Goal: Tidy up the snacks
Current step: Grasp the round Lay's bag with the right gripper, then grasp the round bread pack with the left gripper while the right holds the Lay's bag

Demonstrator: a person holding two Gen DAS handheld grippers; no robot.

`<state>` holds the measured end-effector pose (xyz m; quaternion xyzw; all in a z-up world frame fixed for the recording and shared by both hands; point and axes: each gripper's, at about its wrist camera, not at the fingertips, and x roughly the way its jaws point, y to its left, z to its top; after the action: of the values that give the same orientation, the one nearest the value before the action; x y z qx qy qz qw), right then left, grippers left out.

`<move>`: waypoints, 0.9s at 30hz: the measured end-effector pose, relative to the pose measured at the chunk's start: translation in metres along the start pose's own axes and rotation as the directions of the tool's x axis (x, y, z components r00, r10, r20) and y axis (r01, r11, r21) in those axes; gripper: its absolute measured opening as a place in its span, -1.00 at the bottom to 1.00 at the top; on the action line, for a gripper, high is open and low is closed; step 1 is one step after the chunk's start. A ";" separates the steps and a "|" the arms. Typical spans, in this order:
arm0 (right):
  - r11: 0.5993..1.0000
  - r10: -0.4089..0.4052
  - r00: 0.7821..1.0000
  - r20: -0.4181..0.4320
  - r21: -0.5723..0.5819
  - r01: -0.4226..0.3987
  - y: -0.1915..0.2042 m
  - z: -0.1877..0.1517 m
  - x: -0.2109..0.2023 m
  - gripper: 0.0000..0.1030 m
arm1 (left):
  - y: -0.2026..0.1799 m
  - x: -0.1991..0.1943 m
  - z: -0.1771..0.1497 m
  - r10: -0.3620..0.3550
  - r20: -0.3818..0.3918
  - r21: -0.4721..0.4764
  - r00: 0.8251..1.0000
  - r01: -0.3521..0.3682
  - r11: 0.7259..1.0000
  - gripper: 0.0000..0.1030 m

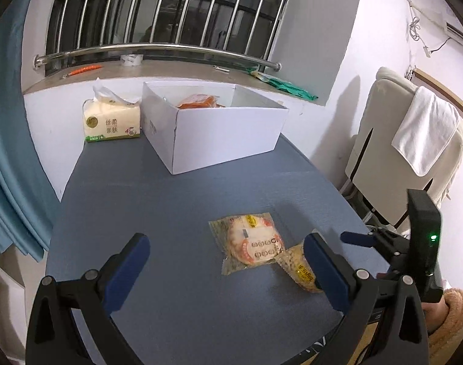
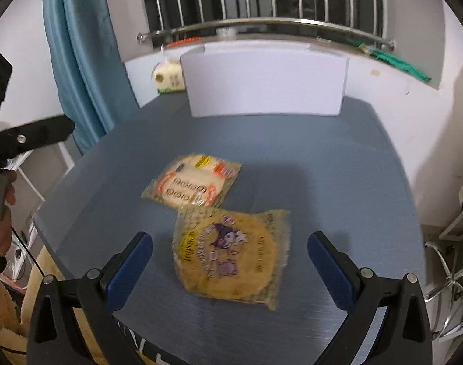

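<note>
While both tools hang above the grey table (image 1: pixel 158 213), neither holds anything: right gripper (image 2: pixel 229 269) has its jaws spread wide, straddling the yellow snack pack (image 2: pixel 231 255) from above, no pad contact visible. Judging by that framing, it's lined up for a pick of this pack. Left gripper (image 1: pixel 226 269) is also spread apart and empty, with the white-and-orange snack pack (image 1: pixel 252 243) ahead between its fingers, so it looks staged for that one.

Layout reads as staging: the two loose packs lie mid-table, edges touching or slightly overlapping, the yellow one nearer the person. White box (image 1: pixel 219 127) sits at the far end below the window sill, open top, likely the drop target. An orange packet (image 1: pixel 198 102) is already inside; what else is in there is hidden by the wall. Tissue pack (image 1: pixel 111 121) stands just beside the box on its left, probably not part of the job.

Count: 2 snack packs loose on the table, at least 1 in the box, 1 box, 1 tissue pack, 2 grippers.
</note>
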<state>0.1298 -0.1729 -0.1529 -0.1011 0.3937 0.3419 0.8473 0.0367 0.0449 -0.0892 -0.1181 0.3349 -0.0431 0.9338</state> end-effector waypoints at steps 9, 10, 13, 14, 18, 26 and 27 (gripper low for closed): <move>0.997 -0.061 0.992 -0.108 -0.055 0.055 0.016 -0.005 0.035 1.00 | 0.003 0.007 -0.011 0.004 -0.034 -0.006 0.999 -0.005 1.000 0.99; 0.996 -0.071 0.991 -0.114 -0.064 0.064 0.016 -0.006 0.036 1.00 | 0.002 0.008 -0.012 0.002 -0.037 -0.007 0.999 -0.002 1.000 0.99; 0.997 -0.068 0.992 -0.107 -0.055 0.063 0.014 -0.006 0.035 1.00 | 0.001 0.012 -0.013 0.000 -0.048 -0.005 0.999 0.000 1.000 0.99; 0.998 -0.056 0.993 -0.100 -0.037 0.052 0.012 -0.007 0.033 0.94 | 0.000 0.014 -0.014 -0.001 -0.055 -0.003 0.998 0.001 1.000 0.99; 0.999 -0.020 0.997 -0.071 0.030 0.022 -0.004 -0.005 0.022 0.56 | -0.005 0.023 -0.017 -0.007 -0.078 0.007 0.997 0.007 1.000 0.99; 0.994 -0.011 1.000 0.025 0.109 0.009 -0.030 -0.006 -0.022 0.52 | -0.030 0.060 -0.013 -0.037 -0.163 0.056 0.986 0.047 0.997 0.99; 0.993 -0.017 0.999 0.039 0.120 0.012 -0.035 -0.005 -0.029 0.52 | -0.034 0.065 -0.013 -0.037 -0.172 0.065 0.984 0.049 0.997 0.99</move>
<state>0.1364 -0.2161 -0.1384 -0.0462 0.3959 0.3136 0.8619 0.0785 -0.0004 -0.1301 -0.0888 0.4092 -0.0849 0.9041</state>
